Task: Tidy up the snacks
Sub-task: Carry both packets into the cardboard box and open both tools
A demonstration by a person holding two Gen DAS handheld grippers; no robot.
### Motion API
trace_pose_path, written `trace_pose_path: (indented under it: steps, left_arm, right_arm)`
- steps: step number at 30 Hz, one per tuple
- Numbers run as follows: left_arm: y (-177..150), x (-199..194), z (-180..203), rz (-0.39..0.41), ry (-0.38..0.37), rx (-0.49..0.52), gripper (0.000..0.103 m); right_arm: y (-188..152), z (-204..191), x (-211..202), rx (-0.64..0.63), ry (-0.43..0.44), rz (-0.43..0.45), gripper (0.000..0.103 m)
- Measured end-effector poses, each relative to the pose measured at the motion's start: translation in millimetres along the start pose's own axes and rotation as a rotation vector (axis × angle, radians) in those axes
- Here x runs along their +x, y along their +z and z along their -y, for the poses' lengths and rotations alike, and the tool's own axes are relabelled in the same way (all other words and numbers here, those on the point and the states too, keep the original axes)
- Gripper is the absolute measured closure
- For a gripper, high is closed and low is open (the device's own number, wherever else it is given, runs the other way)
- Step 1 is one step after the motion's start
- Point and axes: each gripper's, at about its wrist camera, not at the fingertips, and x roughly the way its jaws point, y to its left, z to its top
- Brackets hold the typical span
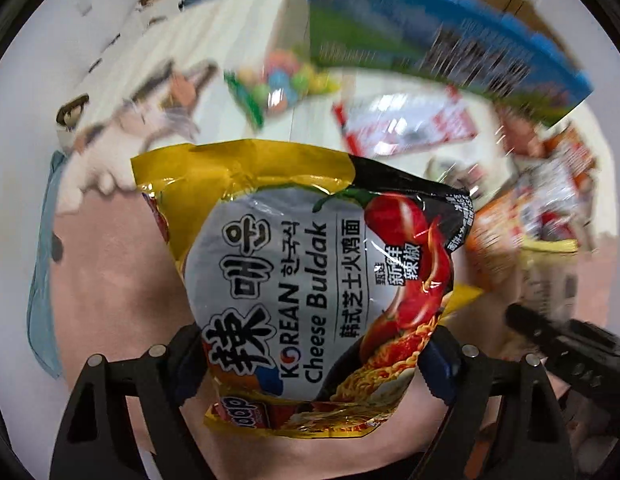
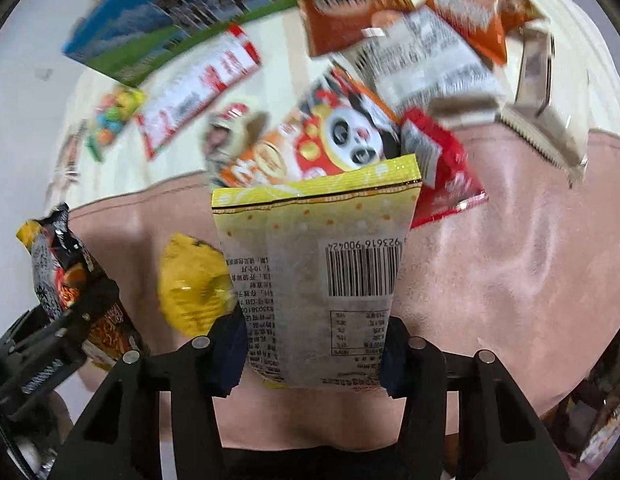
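My left gripper is shut on a yellow and black Cheese Buldak noodle packet, held above a pink cloth. The packet also shows at the left of the right wrist view, with the left gripper under it. My right gripper is shut on a pale yellow snack bag with a barcode, held above the same pink cloth. The right gripper shows at the lower right of the left wrist view.
A blue and green box lies at the back. Around it lie a bag of coloured candies, a red and white packet, a panda snack bag, orange bags, a red packet and a small yellow bag.
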Motion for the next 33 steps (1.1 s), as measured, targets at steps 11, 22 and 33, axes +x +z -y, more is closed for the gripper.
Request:
trace_pose_path:
  steps: [11,22,33]
  left_arm:
    - [145.4,-134.0,26.9,0.168,-0.137,-0.029,0.016]
    - [320.1,-73.7,84.2,0.025,-0.096,0.054,0.016]
    - [376.1,40.2,101.5,-0.187,-0.082,0.040,0.016]
  right_arm:
    - [98.2,-44.0,-133.6,-0.103,0.211,0.186,0.049]
    - [303.2,-41.4,-121.1,-0.114,0.184,0.165,0.049]
    - [392.1,-40.5,-22.9,-0.108,0.088,-0.037,0.048]
